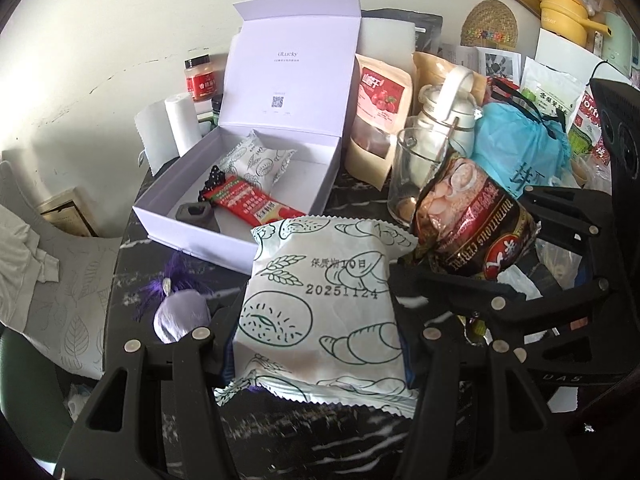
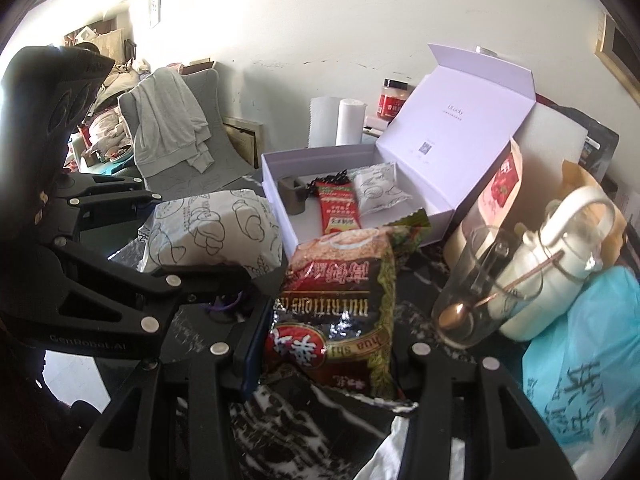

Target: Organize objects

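My left gripper [image 1: 320, 344] is shut on a white bread packet [image 1: 320, 304] with green pastry drawings, held just in front of the open white box [image 1: 320, 184]. My right gripper [image 2: 332, 344] is shut on a dark cereal sachet [image 2: 340, 296], held to the right of the bread packet [image 2: 212, 236]. The box [image 2: 276, 176] holds a second white bread packet [image 1: 256, 160], a red snack bar [image 1: 252, 200], a black chain [image 1: 214, 182] and a dark grey clip-like piece [image 1: 196, 214]. The cereal sachet also shows in the left wrist view [image 1: 472, 224].
A glass with a spoon [image 2: 472, 300], a white teapot [image 2: 560, 264], a blue plastic bag [image 2: 592, 360] and snack pouches [image 1: 376, 120] crowd the right. A purple tasselled sachet [image 1: 180, 312] lies on the dark marbled table [image 1: 120, 272]. A paper roll [image 1: 182, 124] and red jar [image 1: 200, 80] stand behind the box.
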The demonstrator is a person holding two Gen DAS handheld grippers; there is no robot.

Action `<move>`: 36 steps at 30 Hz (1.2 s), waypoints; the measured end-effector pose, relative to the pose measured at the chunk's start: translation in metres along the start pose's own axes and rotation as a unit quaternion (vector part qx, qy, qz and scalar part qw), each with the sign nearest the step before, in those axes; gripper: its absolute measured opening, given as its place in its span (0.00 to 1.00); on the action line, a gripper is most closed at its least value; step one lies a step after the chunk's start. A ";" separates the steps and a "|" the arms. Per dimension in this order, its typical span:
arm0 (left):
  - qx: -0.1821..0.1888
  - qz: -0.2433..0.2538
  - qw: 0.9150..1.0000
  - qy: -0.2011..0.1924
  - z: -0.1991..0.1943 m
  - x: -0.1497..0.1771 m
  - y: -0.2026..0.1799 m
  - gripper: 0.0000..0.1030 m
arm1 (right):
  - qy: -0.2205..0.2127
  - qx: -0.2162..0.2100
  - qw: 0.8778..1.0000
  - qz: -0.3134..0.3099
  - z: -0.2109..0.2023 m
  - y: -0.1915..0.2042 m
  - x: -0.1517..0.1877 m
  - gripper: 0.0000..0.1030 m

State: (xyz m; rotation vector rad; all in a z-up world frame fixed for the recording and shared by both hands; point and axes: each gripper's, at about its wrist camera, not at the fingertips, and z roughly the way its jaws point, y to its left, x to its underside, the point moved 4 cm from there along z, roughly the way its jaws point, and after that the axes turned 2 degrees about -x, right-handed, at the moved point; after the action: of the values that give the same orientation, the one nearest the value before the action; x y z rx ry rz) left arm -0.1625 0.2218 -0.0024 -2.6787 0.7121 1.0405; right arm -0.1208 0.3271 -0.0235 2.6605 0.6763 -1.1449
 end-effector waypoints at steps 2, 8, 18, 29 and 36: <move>-0.004 -0.001 1.000 0.001 0.005 -0.008 0.005 0.54 | 0.001 0.002 1.000 -0.001 0.004 -0.004 -0.006 0.46; -0.005 0.001 1.000 0.001 0.020 -0.031 0.020 0.54 | 0.002 0.003 1.000 0.000 0.020 -0.016 -0.025 0.46; -0.013 0.013 1.000 0.001 0.045 -0.066 0.041 0.54 | 0.003 0.001 1.000 0.001 0.048 -0.030 -0.053 0.46; -0.023 0.021 1.000 -0.004 0.069 -0.099 0.069 0.54 | 0.002 0.010 1.000 0.001 0.072 -0.049 -0.088 0.46; -0.030 0.024 0.999 -0.002 0.091 -0.119 0.088 0.54 | 0.006 0.015 1.000 0.012 0.093 -0.061 -0.108 0.46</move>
State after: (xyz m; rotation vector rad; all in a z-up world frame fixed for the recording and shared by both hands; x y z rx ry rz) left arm -0.3358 0.2192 0.0105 -2.7218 0.7581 1.0965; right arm -0.2748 0.3146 -0.0090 2.6947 0.6323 -1.1414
